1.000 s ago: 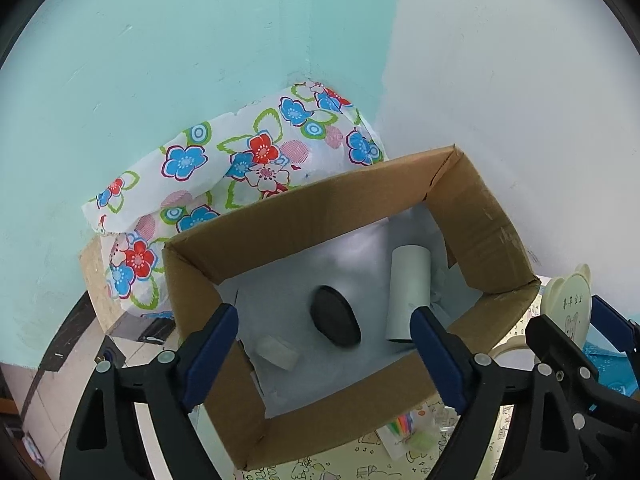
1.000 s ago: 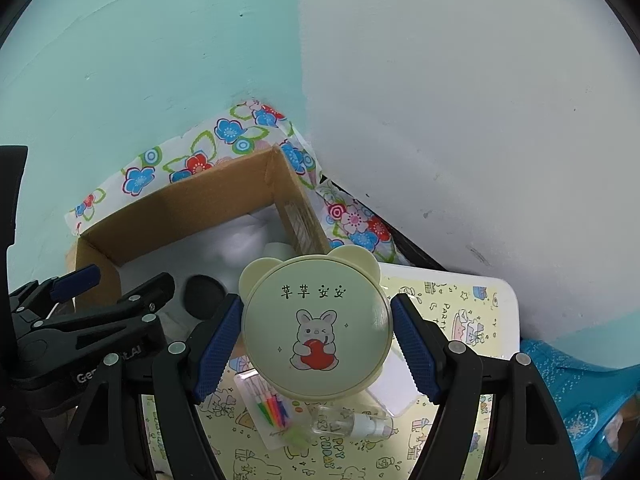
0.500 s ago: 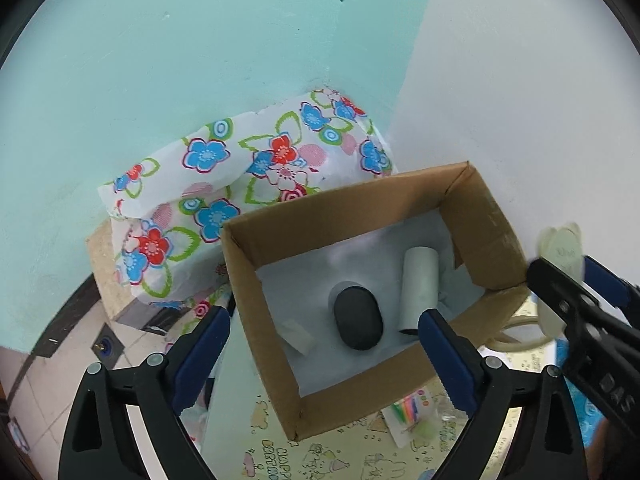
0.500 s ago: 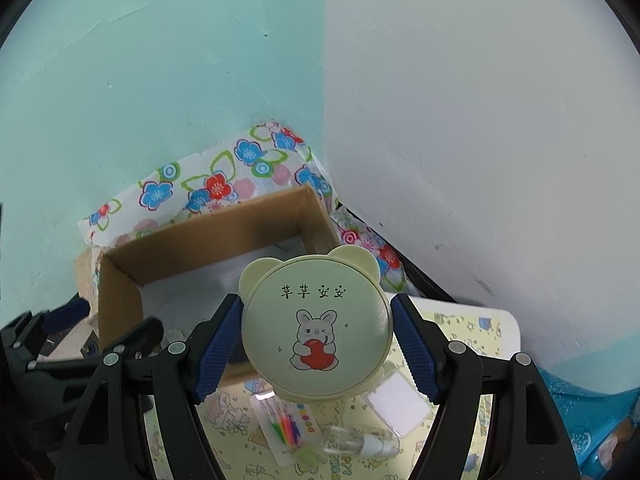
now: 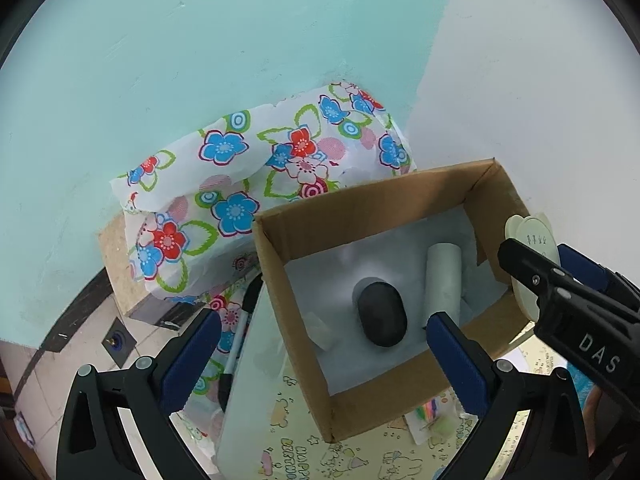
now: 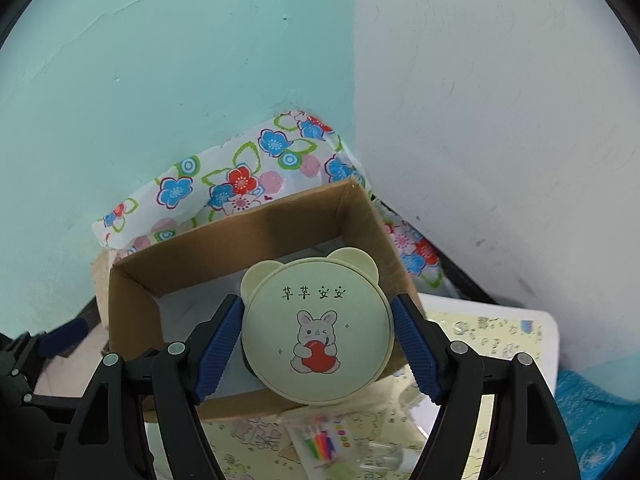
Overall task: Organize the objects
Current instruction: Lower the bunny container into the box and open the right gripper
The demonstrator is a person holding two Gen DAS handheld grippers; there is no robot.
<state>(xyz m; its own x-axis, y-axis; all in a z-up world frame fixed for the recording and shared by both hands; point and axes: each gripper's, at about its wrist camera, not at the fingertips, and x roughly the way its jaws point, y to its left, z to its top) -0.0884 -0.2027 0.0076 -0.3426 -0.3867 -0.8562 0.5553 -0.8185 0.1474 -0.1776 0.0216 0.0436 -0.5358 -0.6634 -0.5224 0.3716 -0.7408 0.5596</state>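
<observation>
The right tool is clamped on a round bunny-eared case, holding it by its rim above the near wall of the cardboard box. It looks light, rigid and smooth-edged, so a grip across the widest part seems safest.

The left tool hangs spread and empty. Only its view shows the box's contents: a black pebble-shaped item and a pale tube.
</observation>
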